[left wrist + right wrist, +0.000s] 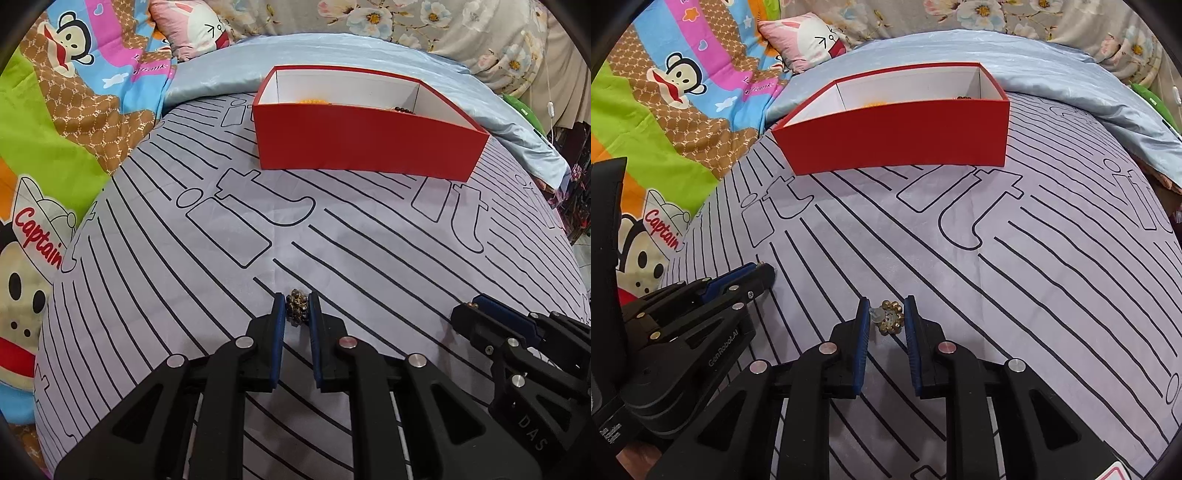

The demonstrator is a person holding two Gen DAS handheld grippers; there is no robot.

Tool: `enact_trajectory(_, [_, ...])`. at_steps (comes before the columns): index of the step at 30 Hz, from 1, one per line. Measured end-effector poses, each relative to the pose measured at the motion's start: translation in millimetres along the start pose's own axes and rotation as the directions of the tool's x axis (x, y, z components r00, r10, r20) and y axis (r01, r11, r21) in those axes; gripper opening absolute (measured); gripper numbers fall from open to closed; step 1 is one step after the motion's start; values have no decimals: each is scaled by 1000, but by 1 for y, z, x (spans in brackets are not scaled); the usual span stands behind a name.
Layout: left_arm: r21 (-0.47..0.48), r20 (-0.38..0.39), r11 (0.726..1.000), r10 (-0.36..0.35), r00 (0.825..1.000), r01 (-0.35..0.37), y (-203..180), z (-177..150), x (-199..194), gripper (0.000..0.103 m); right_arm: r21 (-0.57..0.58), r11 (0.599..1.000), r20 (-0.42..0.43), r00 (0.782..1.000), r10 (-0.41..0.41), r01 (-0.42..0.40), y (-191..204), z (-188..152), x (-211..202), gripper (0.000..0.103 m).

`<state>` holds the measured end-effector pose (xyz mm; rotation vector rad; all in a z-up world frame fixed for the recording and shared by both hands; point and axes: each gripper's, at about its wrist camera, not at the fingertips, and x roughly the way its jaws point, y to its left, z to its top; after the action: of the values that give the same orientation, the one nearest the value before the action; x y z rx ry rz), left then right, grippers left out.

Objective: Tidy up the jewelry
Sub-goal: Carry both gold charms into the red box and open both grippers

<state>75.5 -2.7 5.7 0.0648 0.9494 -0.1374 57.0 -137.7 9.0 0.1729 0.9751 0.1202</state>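
My left gripper (297,302) is shut on a small cluster of dark gold beads (297,310) that rests on the striped grey sheet (184,240). In the right wrist view, my right gripper (886,305) is shut on a flower-shaped gold earring (891,318) with a clear stopper, both blue pads touching it. Each gripper shows in the other's view: the right gripper (468,307) low right, the left gripper (765,268) low left. A red box (369,144) (897,136) with a white inside stands beyond them. It holds an orange piece (314,100) and dark beads (402,109).
The bed's edge curves down on the right. A pale blue satin cover (229,66) lies behind the box. A cartoon monkey blanket (55,122) and a pink pillow (809,40) lie on the left. A floral cloth (424,22) runs along the back.
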Motion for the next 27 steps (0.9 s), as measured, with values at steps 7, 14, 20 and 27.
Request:
enact_trajectory(7, [9, 30, 1000, -12, 999, 11, -5, 7, -18, 12, 6, 1000, 42, 999, 15, -16, -1, 5, -20, 17])
enact_trajectory(14, [12, 69, 1000, -24, 997, 23, -12, 25, -35, 12, 2, 1000, 93, 995, 24, -25, 0, 20, -41, 17])
enact_trajectory(20, [10, 109, 999, -35, 993, 34, -16, 50, -43, 12, 3, 1000, 141, 990, 27, -28, -3, 45, -53, 17])
enact_trajectory(27, [1, 161, 999, -48, 986, 49, -15, 95, -42, 12, -8, 1000, 201, 979, 31, -30, -8, 95, -56, 17])
